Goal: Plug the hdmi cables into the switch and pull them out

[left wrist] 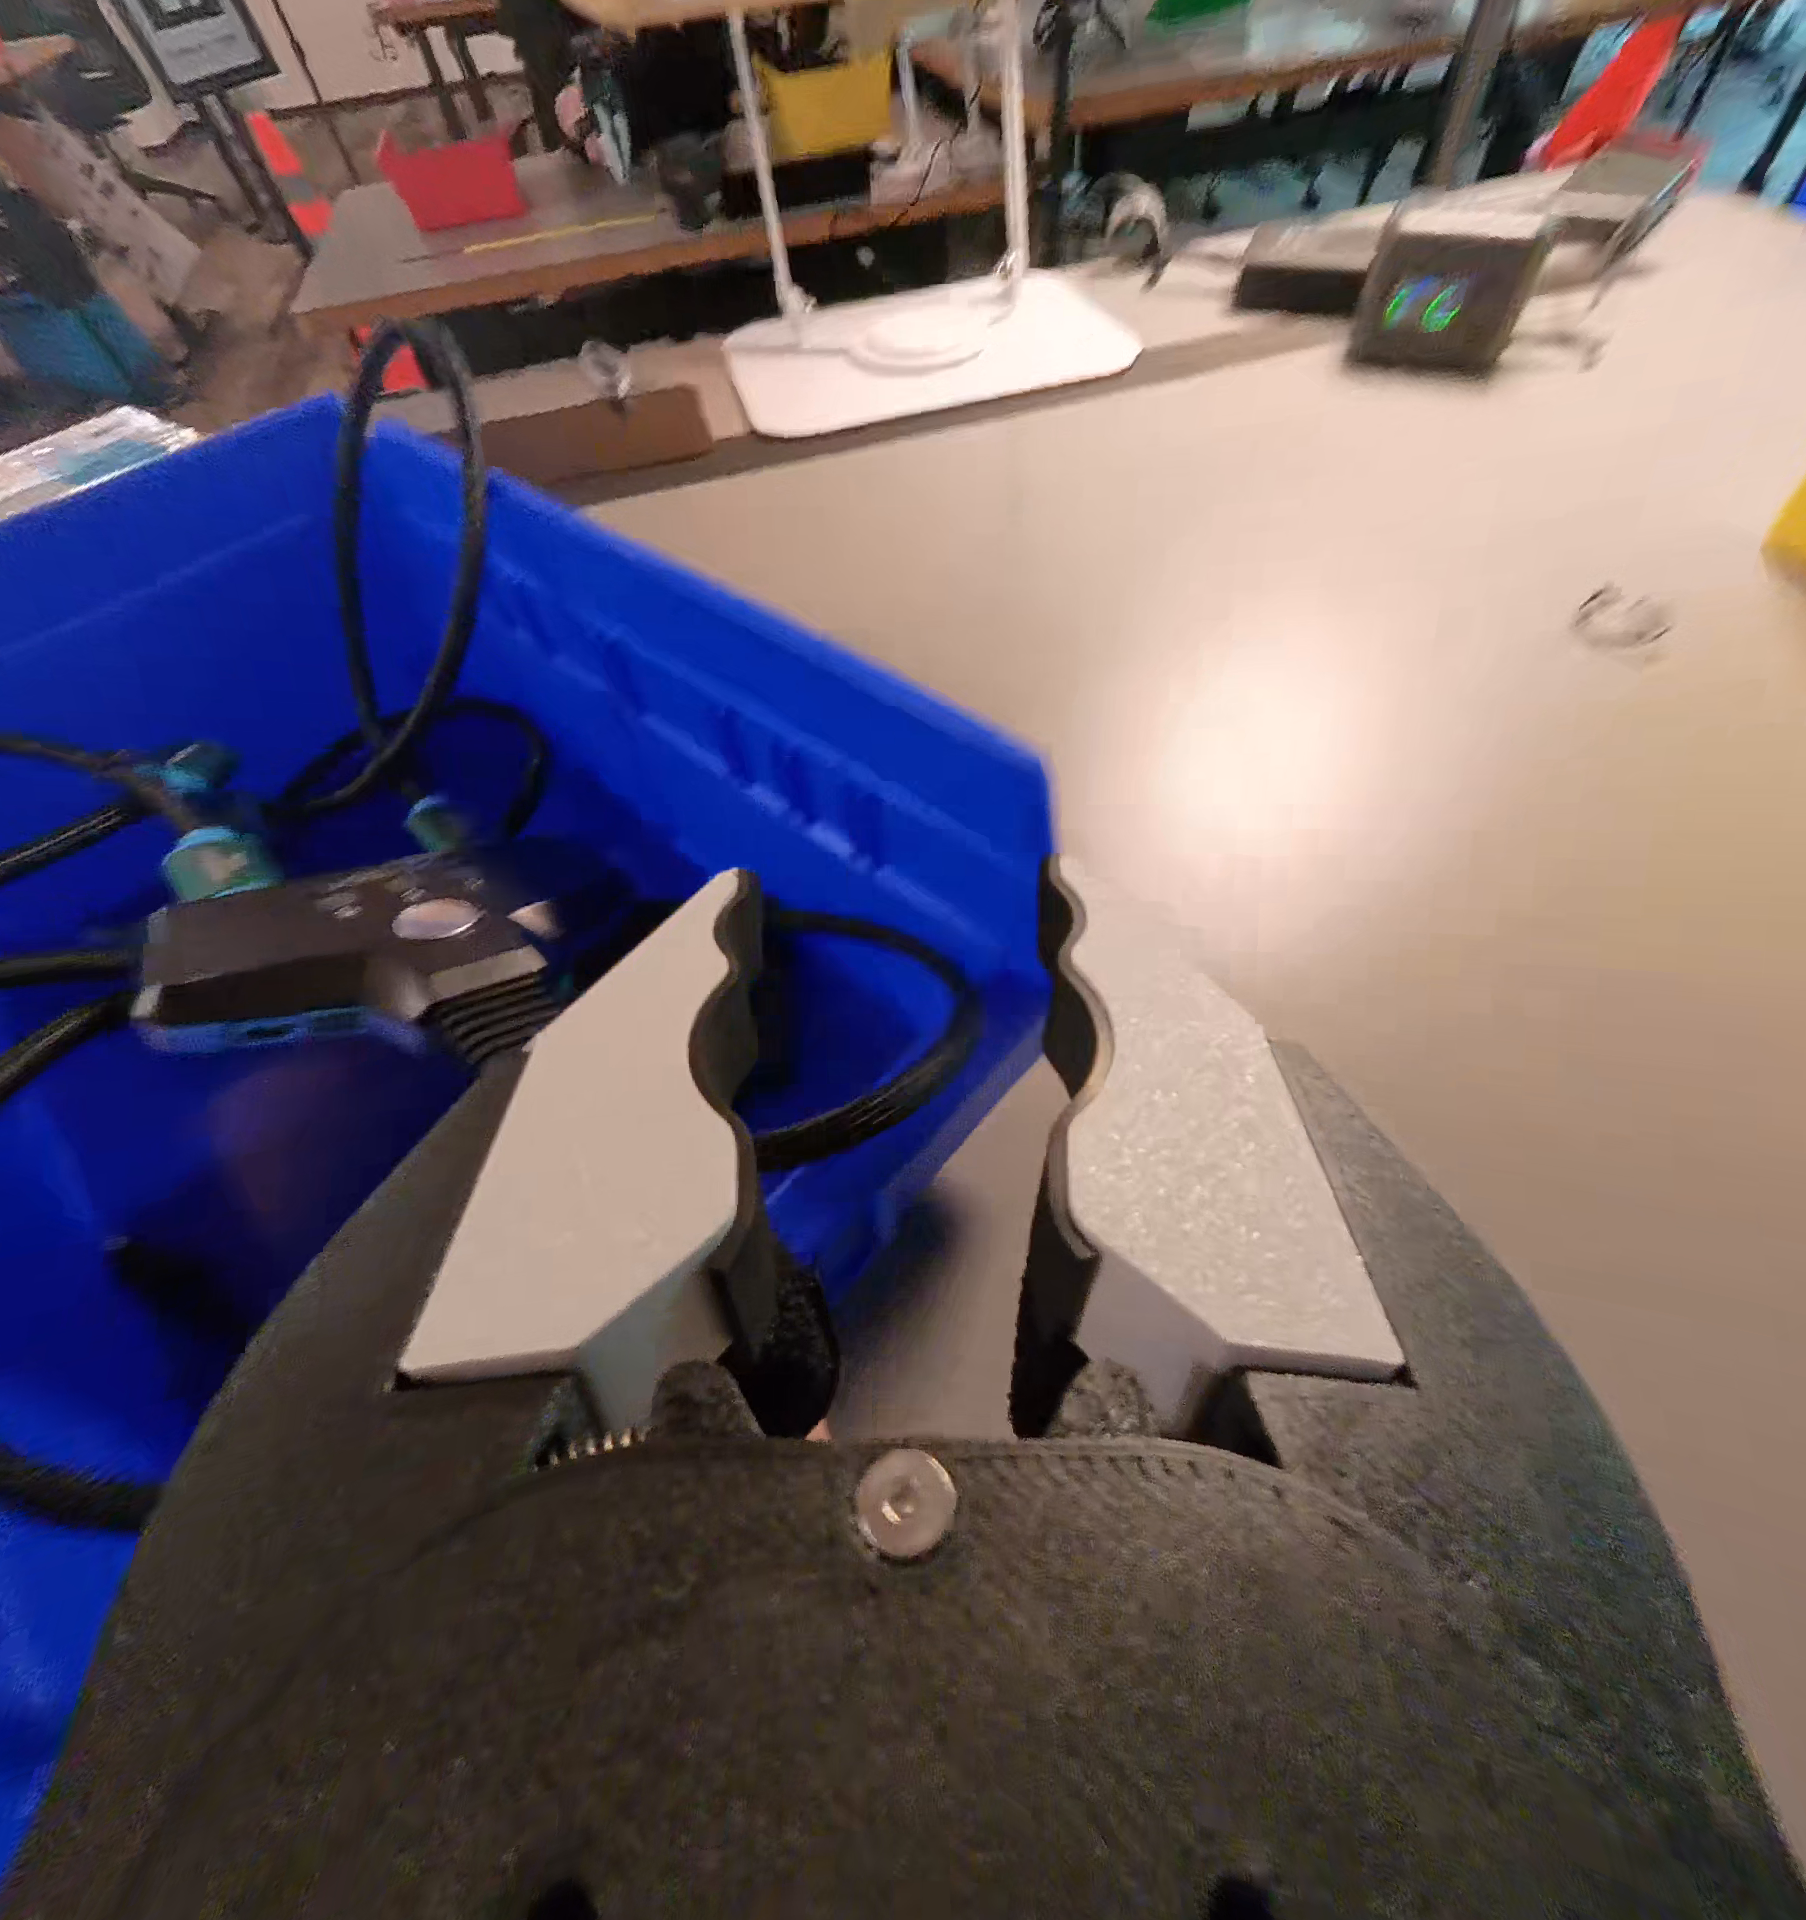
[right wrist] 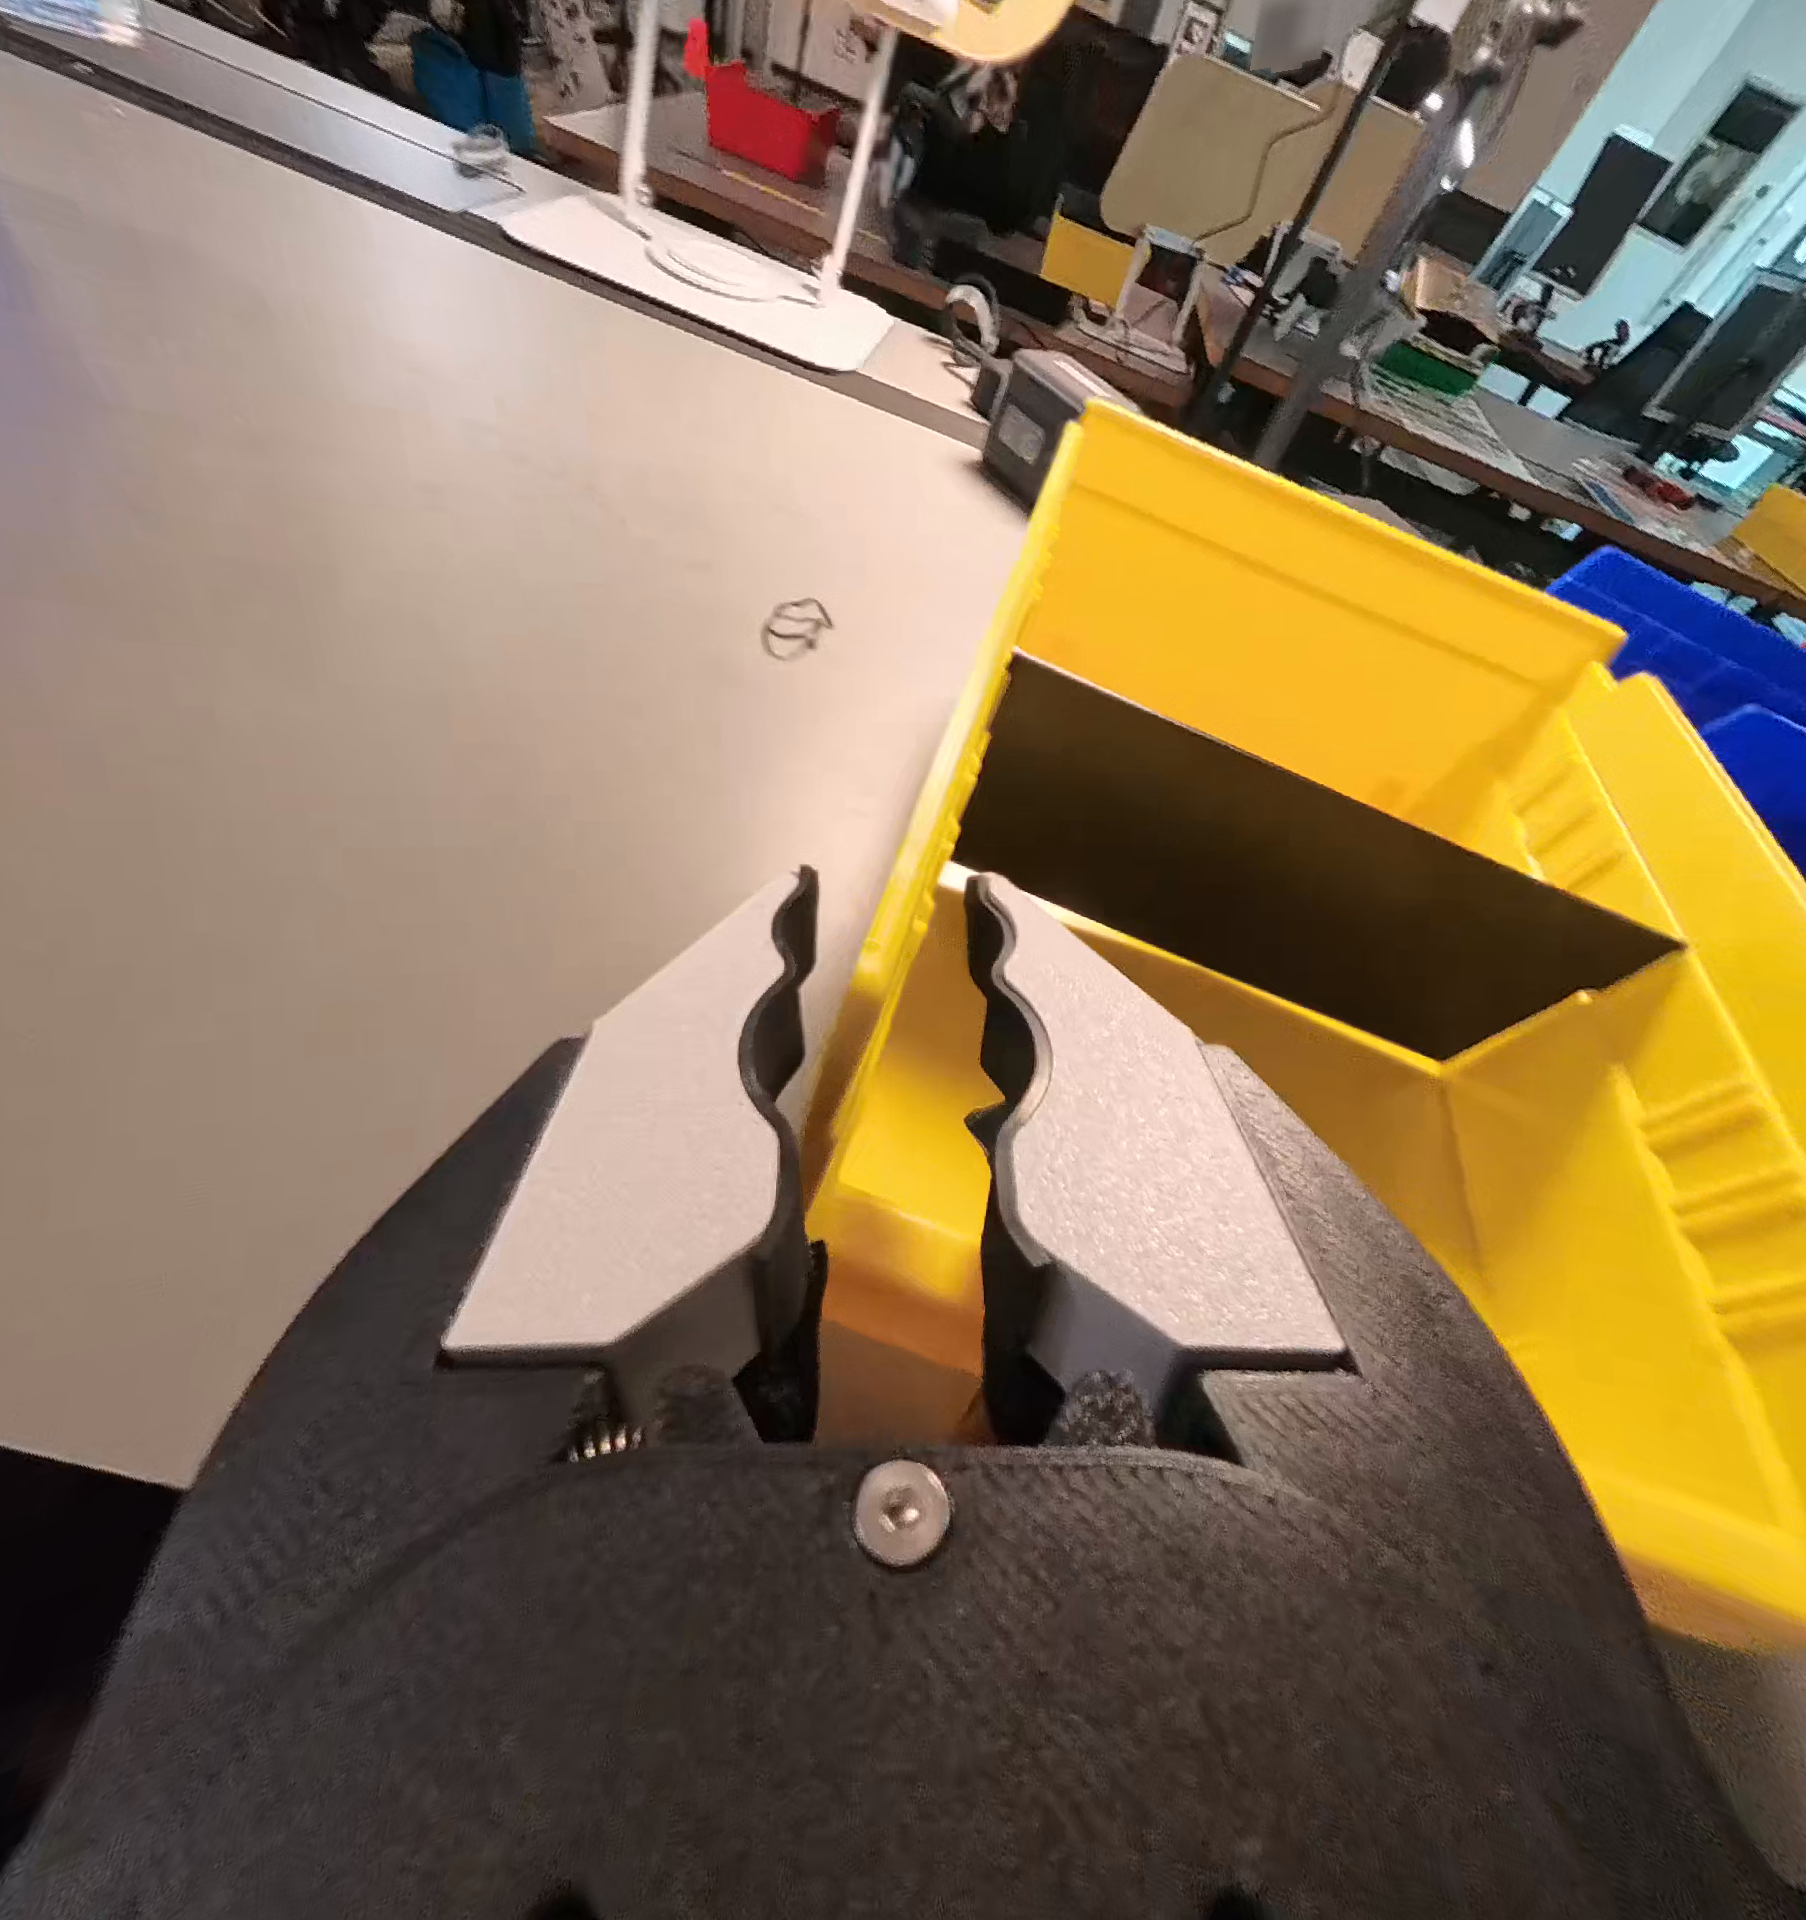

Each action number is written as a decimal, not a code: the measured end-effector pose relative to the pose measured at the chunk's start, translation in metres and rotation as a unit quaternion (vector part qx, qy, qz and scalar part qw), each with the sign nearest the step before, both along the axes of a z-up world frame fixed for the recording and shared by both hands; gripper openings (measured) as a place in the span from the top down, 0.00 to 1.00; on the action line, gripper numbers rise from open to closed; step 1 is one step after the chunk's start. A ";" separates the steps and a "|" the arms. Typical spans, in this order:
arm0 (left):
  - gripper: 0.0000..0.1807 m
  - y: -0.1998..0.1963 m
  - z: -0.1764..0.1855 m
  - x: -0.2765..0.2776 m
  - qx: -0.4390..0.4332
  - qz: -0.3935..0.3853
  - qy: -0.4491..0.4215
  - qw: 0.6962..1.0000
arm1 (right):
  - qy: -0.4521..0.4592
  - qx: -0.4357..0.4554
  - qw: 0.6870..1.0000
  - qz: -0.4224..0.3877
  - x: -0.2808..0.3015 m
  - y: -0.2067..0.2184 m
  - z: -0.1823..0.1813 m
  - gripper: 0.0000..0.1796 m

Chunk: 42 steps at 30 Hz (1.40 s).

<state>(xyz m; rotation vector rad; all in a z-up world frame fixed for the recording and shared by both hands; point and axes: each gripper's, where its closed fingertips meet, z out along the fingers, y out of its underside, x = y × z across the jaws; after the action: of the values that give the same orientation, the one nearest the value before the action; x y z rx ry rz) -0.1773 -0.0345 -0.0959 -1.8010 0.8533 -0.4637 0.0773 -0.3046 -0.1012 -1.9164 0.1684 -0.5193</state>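
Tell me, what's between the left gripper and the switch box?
In the left wrist view, only a loop of black cable inside the blue bin lies between the left gripper and the switch.

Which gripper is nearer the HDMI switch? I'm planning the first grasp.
Left. The left gripper hovers open just right of the HDMI switch in the blue bin; the right gripper is at the yellow bin.

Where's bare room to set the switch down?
Open tabletop between the blue bin and the yellow bin, back to the white lamp base. Blue bin is crowded: switch and cables.
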 end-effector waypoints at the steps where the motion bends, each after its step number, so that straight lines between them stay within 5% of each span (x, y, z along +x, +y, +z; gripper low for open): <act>1: 0.71 0.006 -0.008 -0.014 0.000 0.018 0.020 1.000 | 0.003 0.002 1.000 -0.003 0.003 -0.004 0.000 0.83; 4: 0.69 0.003 0.002 -0.037 -0.002 0.034 -0.007 0.999 | 0.006 0.017 1.000 0.003 0.002 -0.008 0.006 0.80; 9: 0.70 -0.027 0.026 0.015 0.039 -0.017 -0.007 0.999 | -0.002 0.000 1.000 -0.011 0.005 0.007 0.004 0.78; 13: 0.72 0.001 0.001 0.038 0.020 0.028 0.034 0.999 | -0.014 -0.002 0.999 -0.044 0.018 0.009 0.003 0.90; 16: 0.86 0.009 0.001 0.030 0.056 0.044 0.052 0.996 | -0.026 -0.002 0.998 -0.058 0.026 0.002 0.005 0.96; 26: 0.97 -0.002 0.007 -0.083 0.119 0.116 0.036 0.985 | -0.024 0.007 0.998 -0.065 0.042 -0.011 0.005 0.97; 42: 0.97 0.073 0.007 -0.191 0.071 0.212 0.001 0.975 | -0.034 -0.015 0.997 -0.073 0.104 0.004 0.005 0.97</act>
<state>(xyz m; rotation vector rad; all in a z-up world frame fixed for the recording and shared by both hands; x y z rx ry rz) -0.3681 0.0385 -0.0893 -1.7864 0.4670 -0.1203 0.1814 -0.3006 -0.0967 -1.9223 0.2580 -0.6872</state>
